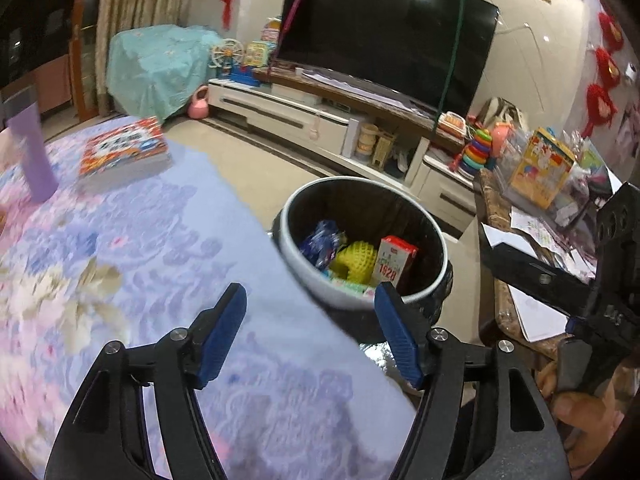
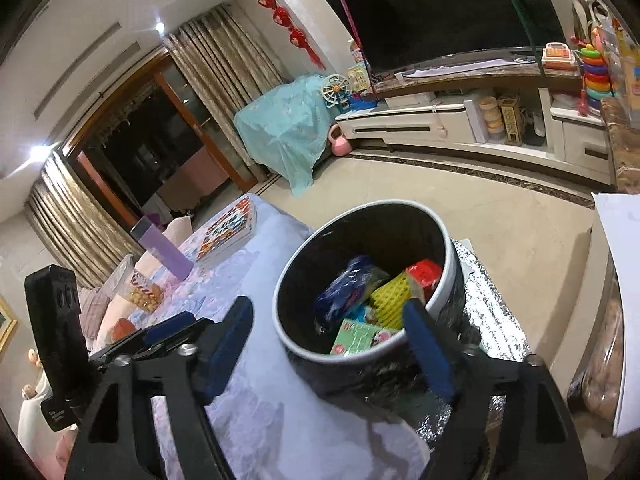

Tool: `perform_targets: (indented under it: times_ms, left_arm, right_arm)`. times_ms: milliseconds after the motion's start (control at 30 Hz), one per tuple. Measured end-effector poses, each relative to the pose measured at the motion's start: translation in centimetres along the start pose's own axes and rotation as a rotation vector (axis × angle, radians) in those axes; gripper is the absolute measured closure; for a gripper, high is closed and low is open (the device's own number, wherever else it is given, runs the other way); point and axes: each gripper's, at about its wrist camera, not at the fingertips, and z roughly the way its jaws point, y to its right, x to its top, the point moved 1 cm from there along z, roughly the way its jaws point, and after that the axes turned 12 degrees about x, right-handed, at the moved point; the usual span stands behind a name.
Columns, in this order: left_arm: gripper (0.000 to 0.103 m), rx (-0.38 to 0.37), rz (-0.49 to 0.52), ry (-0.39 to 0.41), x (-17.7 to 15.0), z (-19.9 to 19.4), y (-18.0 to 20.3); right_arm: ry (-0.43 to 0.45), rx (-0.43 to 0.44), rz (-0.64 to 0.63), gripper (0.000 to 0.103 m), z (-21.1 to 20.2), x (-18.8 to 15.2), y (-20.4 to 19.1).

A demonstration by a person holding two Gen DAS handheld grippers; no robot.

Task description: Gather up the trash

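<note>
Both grippers, left gripper [image 1: 310, 330] and right gripper [image 2: 328, 344], jaws released, empty, near trash bin [image 2: 450, 276].

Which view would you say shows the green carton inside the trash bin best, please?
The right wrist view: the green carton lies face-up, mostly in sight near the trash bin rim. In the left wrist view only a green sliver shows, cut off by the bin's near rim.
</note>
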Motion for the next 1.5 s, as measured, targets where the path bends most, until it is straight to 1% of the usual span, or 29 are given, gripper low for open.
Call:
perform_targets:
  times_ms: [67,300,433,500,567,633,700,833,933,967,1000,1033,1067,1100,1167,1233,1300,1367,1467,1500]
  left_arm:
    - [0.031,0.012,-0.025,0.008,-0.9,-0.8,-0.9]
    - [0.026,0.050,-0.135,0.039,-4.3,-3.6,-4.9]
    - [0.024,0.075,-0.153,0.055,-5.9,-4.6,-6.1]
    - [0.023,0.089,-0.157,0.076,-7.0,-5.5,-6.8]
    - [0.022,0.099,-0.164,0.098,-7.9,-6.1,-7.2]
    - [0.020,0.108,-0.172,0.113,-8.7,-6.6,-7.6]
    - [0.019,0.112,-0.177,0.129,-9.5,-7.1,-7.8]
    - [0.018,0.137,-0.175,0.157,-10.3,-8.2,-8.0]
    - [0.017,0.154,-0.176,0.201,-10.4,-9.6,-8.3]
    - [0.015,0.159,-0.176,0.231,-10.3,-10.3,-8.3]
    - [0.010,0.170,-0.173,0.255,-10.2,-10.9,-8.4]
    - [0.008,0.182,-0.171,0.273,-10.2,-11.2,-8.4]
    - [0.003,0.202,-0.169,0.297,-10.2,-11.7,-8.3]
    - [0.001,0.225,-0.166,0.323,-10.3,-12.2,-8.3]
    - [0.001,0.258,-0.157,0.368,-10.6,-13.0,-8.3]
    - [0.001,0.276,-0.146,0.392,-11.0,-13.3,-8.2]
    - [0.000,0.309,-0.137,0.405,-11.5,-13.4,-8.0]
    - [0.000,0.319,-0.130,0.397,-12.0,-13.2,-7.9]
    - [0.000,0.353,-0.120,0.403,-12.9,-13.1,-7.6]
    - [0.000,0.363,-0.115,0.400,-13.1,-13.1,-7.5]
  right_arm:
    - [0.008,-0.007,0.000,0.000,-0.3,-0.6,-0.5]
    - [0.020,-0.077,-0.028,0.000,-0.8,-2.7,-2.3]
    - [0.029,-0.136,-0.075,0.000,-0.8,-4.5,-3.8]
    - [0.038,-0.158,-0.100,0.000,-0.8,-5.4,-4.5]
    - [0.068,-0.168,-0.133,0.000,-1.1,-6.4,-5.2]
    - [0.111,-0.157,-0.165,0.000,-1.8,-7.4,-5.9]
    - [0.150,-0.185,-0.193,0.000,-2.5,-8.1,-6.5]
    - [0.182,-0.217,-0.279,0.000,-3.3,-8.9,-8.2]
    - [0.231,-0.186,-0.302,0.000,-4.5,-8.8,-9.2]
    - [0.254,-0.175,-0.313,0.000,-4.9,-8.6,-9.5]
    - [0.283,-0.183,-0.349,0.000,-5.3,-8.3,-10.0]
    - [0.293,-0.185,-0.389,0.000,-5.3,-8.1,-10.5]
    - [0.299,-0.190,-0.427,0.000,-5.4,-7.9,-10.9]
    - [0.301,-0.209,-0.457,0.000,-5.4,-7.8,-11.5]
    - [0.312,-0.218,-0.489,0.000,-5.6,-7.9,-12.2]
    - [0.368,-0.243,-0.504,0.000,-6.0,-8.7,-12.6]
    - [0.398,-0.308,-0.502,0.000,-5.9,-9.4,-12.7]
    - [0.379,-0.322,-0.476,0.000,-5.4,-9.9,-12.4]
    - [0.343,-0.292,-0.435,0.000,-4.8,-10.5,-11.5]
    - [0.344,-0.301,-0.429,0.000,-4.7,-10.7,-11.3]
